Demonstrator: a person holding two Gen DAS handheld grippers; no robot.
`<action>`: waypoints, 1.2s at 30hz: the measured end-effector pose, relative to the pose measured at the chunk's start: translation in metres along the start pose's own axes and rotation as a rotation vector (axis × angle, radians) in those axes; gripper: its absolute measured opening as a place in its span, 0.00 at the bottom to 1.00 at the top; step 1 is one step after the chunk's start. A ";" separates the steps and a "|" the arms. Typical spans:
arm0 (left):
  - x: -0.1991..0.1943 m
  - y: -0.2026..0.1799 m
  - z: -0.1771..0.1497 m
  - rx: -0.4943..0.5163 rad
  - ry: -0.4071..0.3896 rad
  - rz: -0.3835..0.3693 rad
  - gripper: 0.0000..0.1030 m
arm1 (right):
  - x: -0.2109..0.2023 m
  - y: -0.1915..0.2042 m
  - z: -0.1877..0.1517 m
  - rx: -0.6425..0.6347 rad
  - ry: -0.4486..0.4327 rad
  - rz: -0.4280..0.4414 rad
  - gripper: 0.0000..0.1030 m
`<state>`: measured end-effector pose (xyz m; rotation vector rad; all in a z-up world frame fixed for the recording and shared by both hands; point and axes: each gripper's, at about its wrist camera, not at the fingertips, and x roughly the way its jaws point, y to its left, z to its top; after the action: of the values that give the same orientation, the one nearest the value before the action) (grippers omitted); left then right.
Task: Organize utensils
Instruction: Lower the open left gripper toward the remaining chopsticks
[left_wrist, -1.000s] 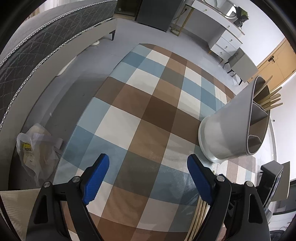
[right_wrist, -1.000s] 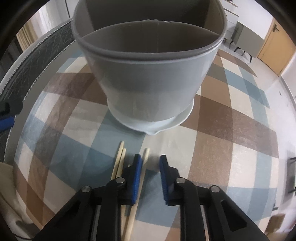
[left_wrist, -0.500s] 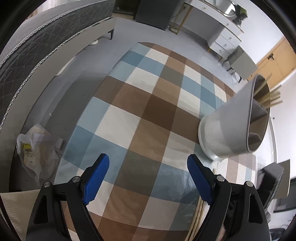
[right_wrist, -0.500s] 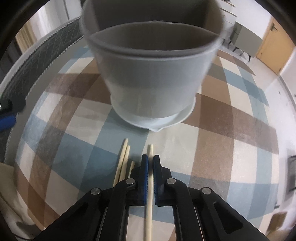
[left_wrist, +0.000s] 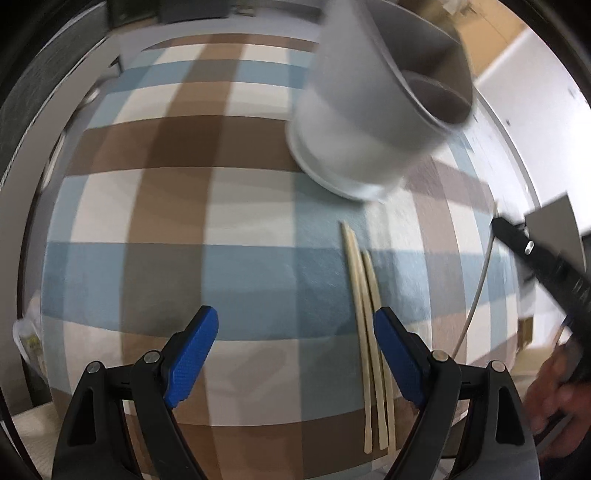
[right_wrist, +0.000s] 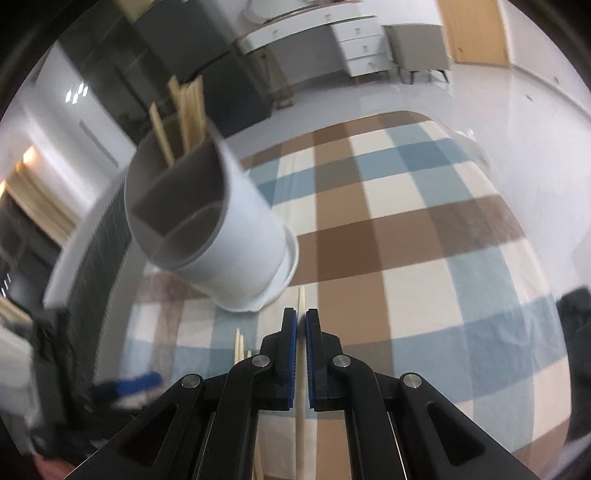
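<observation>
Right hand-held gripper clamped on chopstick beside holder.

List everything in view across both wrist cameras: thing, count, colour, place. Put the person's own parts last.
Checked tablecloth: one, brown, blue and cream, covering the table.
Divided plastic utensil holder: one, grey-white, standing on the cloth, several wooden chopsticks already in its back compartment.
Loose wooden chopsticks: three, pale, lying side by side on the cloth in front of the holder.
Held wooden chopstick: one, pale, clamped between the right gripper's pads, tip pointing towards the holder.
White drawer unit: one, against the far wall.
Wooden door: one, tan, far right corner.
Left gripper: one, black with blue pads, open above the cloth.
Right gripper: one, black with blue pads, shut on the chopstick.
</observation>
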<state>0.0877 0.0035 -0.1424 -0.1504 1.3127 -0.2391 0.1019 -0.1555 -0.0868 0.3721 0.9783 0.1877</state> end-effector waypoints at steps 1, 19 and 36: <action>0.002 -0.003 -0.002 0.014 0.006 -0.002 0.81 | -0.004 -0.005 0.001 0.029 -0.010 0.011 0.04; 0.011 -0.028 -0.042 0.142 0.040 0.162 0.82 | -0.030 -0.039 -0.002 0.129 -0.095 0.055 0.04; 0.018 -0.015 0.010 0.062 0.062 0.212 0.81 | -0.035 -0.038 0.000 0.141 -0.118 0.083 0.04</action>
<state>0.1005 -0.0155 -0.1531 0.0496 1.3702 -0.1045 0.0821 -0.2014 -0.0745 0.5479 0.8626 0.1706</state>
